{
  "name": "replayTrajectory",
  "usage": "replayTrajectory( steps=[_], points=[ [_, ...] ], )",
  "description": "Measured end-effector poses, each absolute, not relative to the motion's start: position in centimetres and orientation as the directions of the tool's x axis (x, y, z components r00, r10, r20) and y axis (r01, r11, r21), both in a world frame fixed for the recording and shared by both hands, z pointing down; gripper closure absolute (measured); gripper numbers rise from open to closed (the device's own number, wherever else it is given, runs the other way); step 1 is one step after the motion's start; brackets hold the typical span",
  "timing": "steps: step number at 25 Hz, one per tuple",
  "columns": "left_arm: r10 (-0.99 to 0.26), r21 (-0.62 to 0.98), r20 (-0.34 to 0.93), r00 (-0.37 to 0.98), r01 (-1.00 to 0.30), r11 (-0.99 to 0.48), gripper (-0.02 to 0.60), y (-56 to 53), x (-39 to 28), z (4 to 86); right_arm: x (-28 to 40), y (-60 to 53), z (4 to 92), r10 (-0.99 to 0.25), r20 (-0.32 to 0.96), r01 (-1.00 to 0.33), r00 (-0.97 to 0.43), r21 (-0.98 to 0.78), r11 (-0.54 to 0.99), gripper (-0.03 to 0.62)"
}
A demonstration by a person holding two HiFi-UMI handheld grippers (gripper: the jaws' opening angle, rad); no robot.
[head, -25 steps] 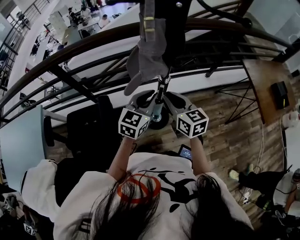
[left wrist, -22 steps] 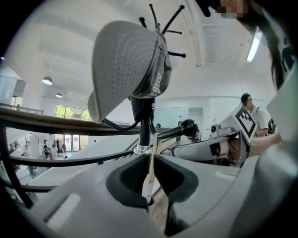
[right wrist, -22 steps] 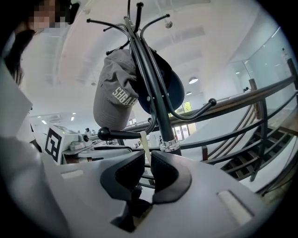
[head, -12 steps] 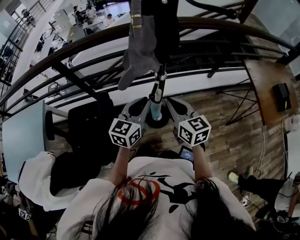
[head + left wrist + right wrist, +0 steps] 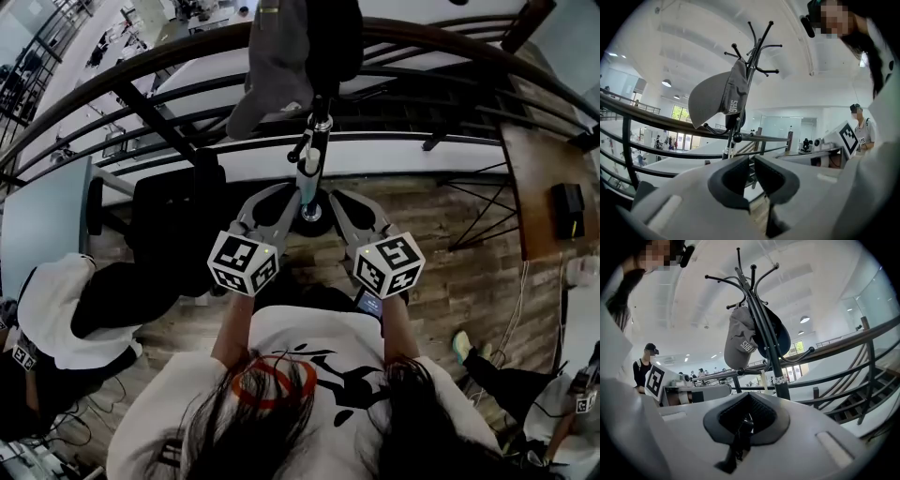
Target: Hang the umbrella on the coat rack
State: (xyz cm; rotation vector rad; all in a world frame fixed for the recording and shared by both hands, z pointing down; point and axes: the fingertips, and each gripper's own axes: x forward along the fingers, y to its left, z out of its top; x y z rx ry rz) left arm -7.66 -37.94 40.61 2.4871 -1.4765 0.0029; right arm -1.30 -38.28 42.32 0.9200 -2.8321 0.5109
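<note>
Your left gripper (image 5: 751, 174) is empty, its jaws only a narrow slit apart. Your right gripper (image 5: 748, 420) is pressed closed on nothing. Both have drawn back from the pole of the coat rack (image 5: 312, 159) over the last second. Higher up, beside the grey cap (image 5: 267, 66), hangs a dark bundle that I take for the umbrella (image 5: 336, 42). The hanging looks done, and you're clearing away.

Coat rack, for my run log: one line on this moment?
left claw open | right claw shut | cap on rack
</note>
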Motion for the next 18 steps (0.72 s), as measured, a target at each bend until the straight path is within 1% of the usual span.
replayTrajectory(
  steps=[6,12,18],
  points=[
    [-0.877,0.21,0.156,0.454,-0.883,-0.419,0.551,-34.3,-6.2,41.3,0.1,-35.5,42.6,-0.521,0.181,-0.551,-0.834,-0.314,0.773,0.589],
    [-0.888,0.212,0.197,0.416,-0.902,-0.375,0.553,-30.9,-6.2,43.1,1.0,-33.2,45.5,-0.513,0.214,-0.556,-0.831,-0.317,0.769,0.589],
    [-0.881,0.226,0.246,0.404,-0.908,-0.353,0.554,-30.1,-6.7,44.5,0.4,-32.9,46.0,-0.505,0.21,-0.547,-0.837,-0.338,0.766,0.589]
  ],
)
